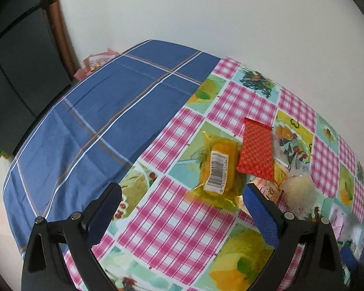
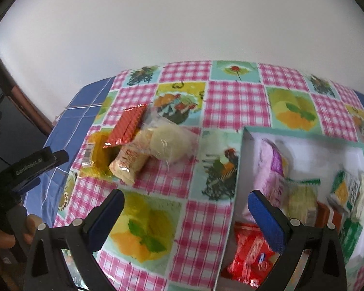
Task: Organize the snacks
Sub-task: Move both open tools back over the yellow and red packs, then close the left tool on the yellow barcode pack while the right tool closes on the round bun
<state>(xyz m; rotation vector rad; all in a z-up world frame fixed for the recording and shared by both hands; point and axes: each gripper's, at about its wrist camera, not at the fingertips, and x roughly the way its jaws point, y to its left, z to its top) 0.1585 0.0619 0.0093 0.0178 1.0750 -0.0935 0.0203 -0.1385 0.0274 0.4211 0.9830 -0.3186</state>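
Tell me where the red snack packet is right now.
The red snack packet lies outside the box, in the pile at the left of the right wrist view. It leans on the yellow barcoded packet, beside the clear-wrapped pale snack.

The left gripper is wide open, low in its frame. The right gripper is wide open too, holding nothing.

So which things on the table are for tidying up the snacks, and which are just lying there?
For the job:
- yellow snack packet with a barcode
- red foil packet
- clear bag of pale snack
- cream printed wrapper
- white box already holding snacks
- left gripper and right gripper, both open

Just lying about:
- pink checked fruit tablecloth
- blue plaid cloth
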